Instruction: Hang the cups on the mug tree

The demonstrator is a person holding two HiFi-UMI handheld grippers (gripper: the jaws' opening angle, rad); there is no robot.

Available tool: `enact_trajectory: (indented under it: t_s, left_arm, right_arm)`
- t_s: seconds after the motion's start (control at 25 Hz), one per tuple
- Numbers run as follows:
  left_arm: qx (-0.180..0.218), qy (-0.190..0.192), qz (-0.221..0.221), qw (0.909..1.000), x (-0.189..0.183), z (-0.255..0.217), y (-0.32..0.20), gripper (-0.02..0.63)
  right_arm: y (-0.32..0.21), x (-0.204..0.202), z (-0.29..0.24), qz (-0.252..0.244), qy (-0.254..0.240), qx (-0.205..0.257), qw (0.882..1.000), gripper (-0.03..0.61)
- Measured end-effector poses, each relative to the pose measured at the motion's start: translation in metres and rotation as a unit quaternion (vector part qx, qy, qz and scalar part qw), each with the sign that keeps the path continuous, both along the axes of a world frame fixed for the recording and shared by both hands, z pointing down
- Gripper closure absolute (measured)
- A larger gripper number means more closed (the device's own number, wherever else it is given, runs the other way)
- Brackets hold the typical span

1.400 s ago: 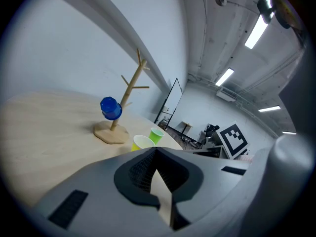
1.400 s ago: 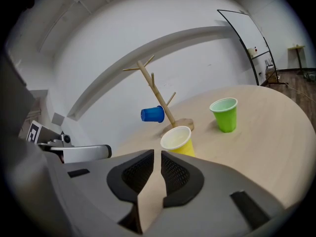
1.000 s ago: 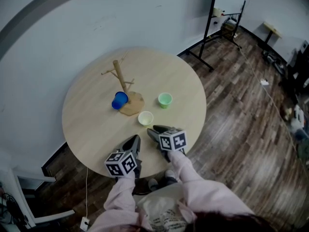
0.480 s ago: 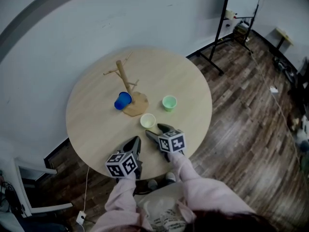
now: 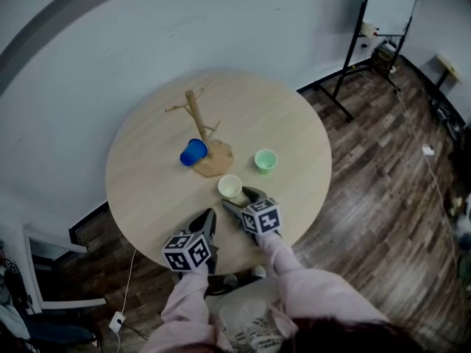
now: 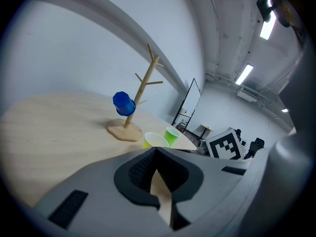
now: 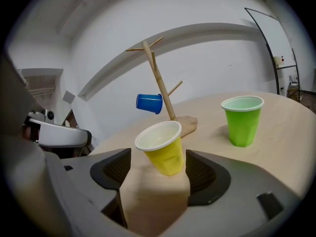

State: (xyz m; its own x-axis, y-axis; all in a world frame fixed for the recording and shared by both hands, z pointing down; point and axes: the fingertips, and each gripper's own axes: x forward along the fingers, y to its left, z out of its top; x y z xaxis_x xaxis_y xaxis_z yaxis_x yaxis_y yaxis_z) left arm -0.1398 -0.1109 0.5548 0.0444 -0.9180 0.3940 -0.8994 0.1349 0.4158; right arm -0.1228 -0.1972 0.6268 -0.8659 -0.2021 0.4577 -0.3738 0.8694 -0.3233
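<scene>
The yellow cup (image 7: 160, 149) stands upright on the table (image 5: 147, 190), near the base of the mug tree (image 5: 197, 120) on your side of it. It sits between the two jaws of your right claw (image 5: 243, 198). Those jaws are spread wide and have just been opening. In the right gripper view bare table shows between the cup and the left pad, while the right pad is very close to the cup's wall. I cannot tell whether that pad touches it. The claw is released, not gripping.

The blue cup (image 5: 193, 152) already hangs on its side from a low peg of the tree, clear of the table. The green cup (image 5: 266, 160) stands upright off to the right of the tree's base, apart from the yellow one.

Your left claw (image 5: 207, 218) hovers over the near edge of the table, just beside the right one. Its jaws meet at the tips with nothing between them.

Beyond the round table lie a dark wooden floor (image 5: 383, 182) and a pale wall (image 5: 110, 43).
</scene>
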Motion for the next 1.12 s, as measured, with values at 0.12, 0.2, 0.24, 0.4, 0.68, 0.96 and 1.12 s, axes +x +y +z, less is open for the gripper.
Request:
enact_trajectory:
  t_s: [0.12,0.2,0.24,0.4,0.68,0.96,1.12]
  left_arm:
    - [0.001,-0.001,-0.012,0.9999,-0.003,0.0,0.001,0.612]
    - [0.002,-0.002,-0.018,0.9998,-0.005,0.0,0.001,0.612]
    - [0.002,-0.002,-0.021,0.9998,-0.006,0.0,0.001,0.612]
    - [0.001,-0.004,-0.029,0.9996,-0.011,0.0,0.001,0.612]
    - [-0.001,-0.008,-0.039,0.9992,-0.018,0.001,0.001,0.612]
    - [-0.001,-0.011,-0.043,0.999,-0.022,-0.001,0.002,0.612]
    - [0.0,-0.01,-0.045,0.999,-0.022,-0.001,0.003,0.612]
  right_arm:
    - [0.0,-0.004,0.002,-0.011,-0.001,0.006,1.0,0.222]
    - [0.0,-0.007,0.002,-0.015,-0.007,0.007,1.0,0.222]
    - [0.0,-0.008,0.002,-0.016,-0.011,0.007,1.0,0.222]
    - [-0.004,-0.013,0.0,-0.02,-0.008,0.024,0.999,0.223]
    - [-0.006,-0.021,0.005,-0.029,0.01,0.066,0.997,0.225]
    - [-0.011,-0.023,0.002,-0.021,0.007,0.075,0.997,0.276]
    - [-0.01,-0.023,-0.003,-0.022,0.005,0.078,0.997,0.281]
